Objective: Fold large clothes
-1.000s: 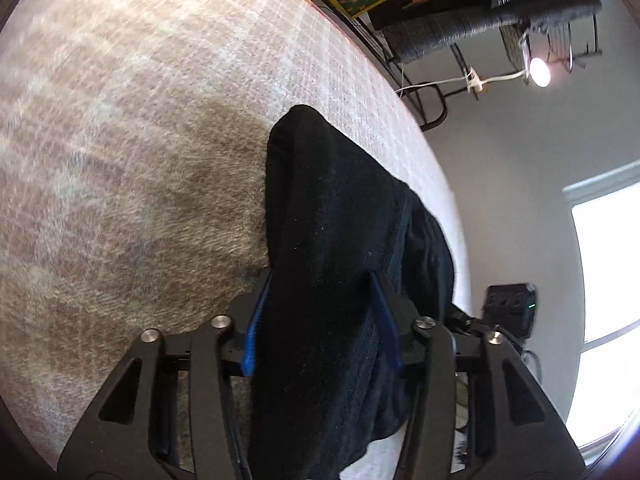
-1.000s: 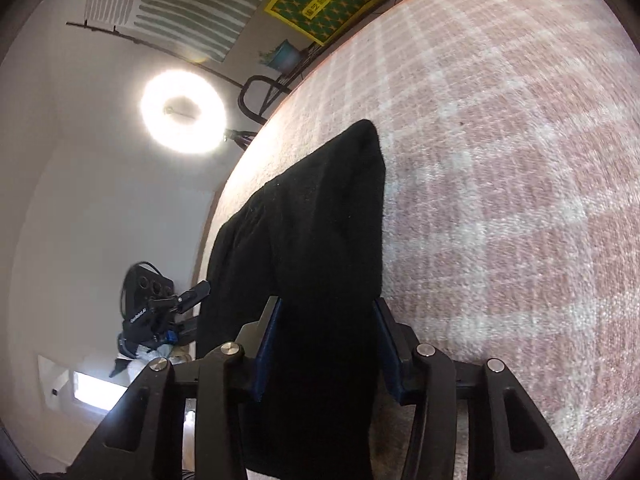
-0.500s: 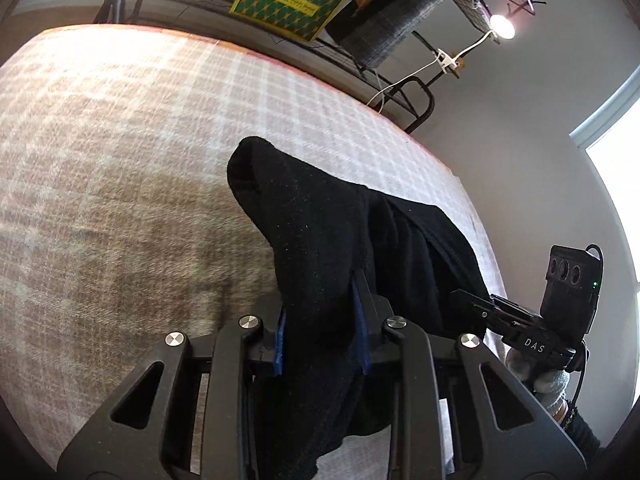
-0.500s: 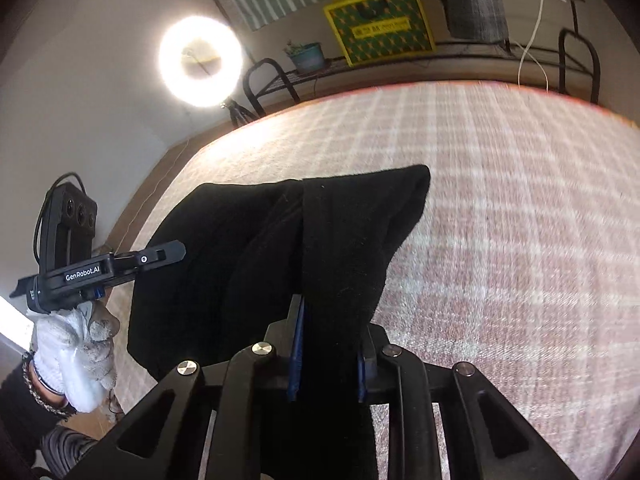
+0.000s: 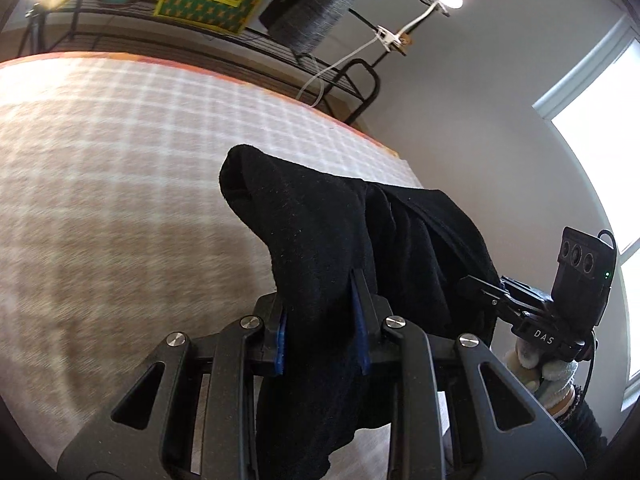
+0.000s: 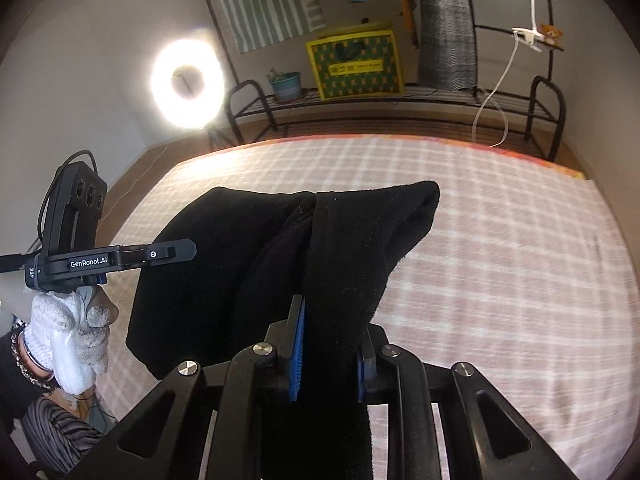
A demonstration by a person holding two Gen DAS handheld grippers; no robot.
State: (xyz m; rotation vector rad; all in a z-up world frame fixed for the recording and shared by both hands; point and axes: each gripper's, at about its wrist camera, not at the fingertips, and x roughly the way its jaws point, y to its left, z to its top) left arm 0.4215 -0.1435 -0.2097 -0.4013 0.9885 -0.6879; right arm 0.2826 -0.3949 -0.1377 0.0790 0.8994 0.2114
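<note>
Black fleecy knit garment [image 5: 320, 248] hangs lifted above the pink-and-white checked bedspread [image 5: 100, 168], slung between both tools. Left gripper [image 5: 320, 336] and right gripper [image 6: 328, 356] each clamped on a bunched edge. Judged soft, limp, fairly light; best held at corners, kept taut to avoid sagging

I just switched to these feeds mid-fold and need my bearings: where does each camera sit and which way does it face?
Left wrist: on the left gripper, facing across the plaid bed toward the shelf; shows its fingers clamped on the black garment, plus the right hand.
Right wrist: on the right gripper, facing the same shelf and ring light; shows the gloved left hand.
Shared: garment, bed, yellow box.
</note>
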